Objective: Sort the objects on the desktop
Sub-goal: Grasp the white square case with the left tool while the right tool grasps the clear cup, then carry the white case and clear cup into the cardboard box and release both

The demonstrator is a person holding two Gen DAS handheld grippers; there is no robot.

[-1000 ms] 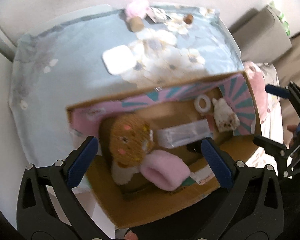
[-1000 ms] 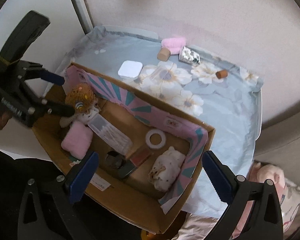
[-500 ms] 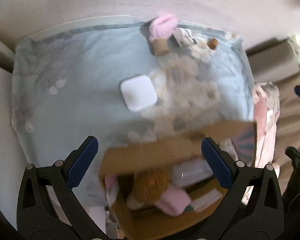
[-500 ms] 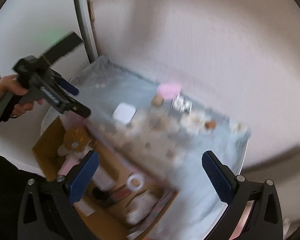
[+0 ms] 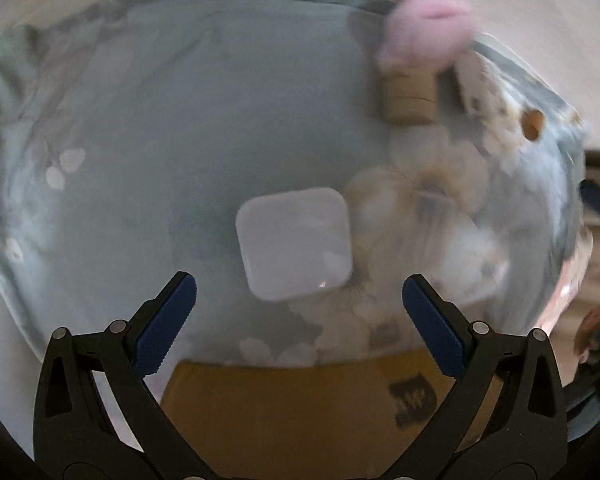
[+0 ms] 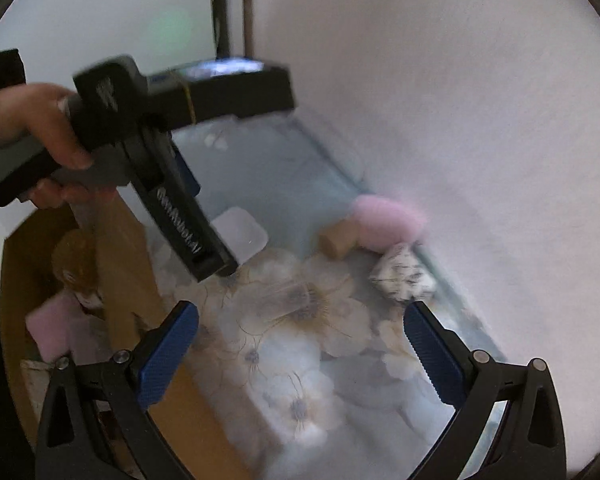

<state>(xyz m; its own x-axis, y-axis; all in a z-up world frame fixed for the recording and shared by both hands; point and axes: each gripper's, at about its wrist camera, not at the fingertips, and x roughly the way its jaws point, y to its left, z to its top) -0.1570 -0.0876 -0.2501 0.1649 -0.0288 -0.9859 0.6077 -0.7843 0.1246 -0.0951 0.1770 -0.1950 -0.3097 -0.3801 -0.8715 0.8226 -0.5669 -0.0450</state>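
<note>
left gripper — jaws wide apart, empty — hovers over the white square case, which lies flat on the floral cloth just beyond the cardboard box; right gripper, equally spread and empty, stands farther off.

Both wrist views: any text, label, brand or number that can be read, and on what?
Nothing reads for certain.
White lettering along the left gripper finger arm, right wrist view: blurred, unreadable.
Light mark on that gripper's body: blurred.
Dark printed mark on the cardboard box, left wrist view: blurred, unreadable.
Speckled print on the small packet: no letters discernible.
</note>
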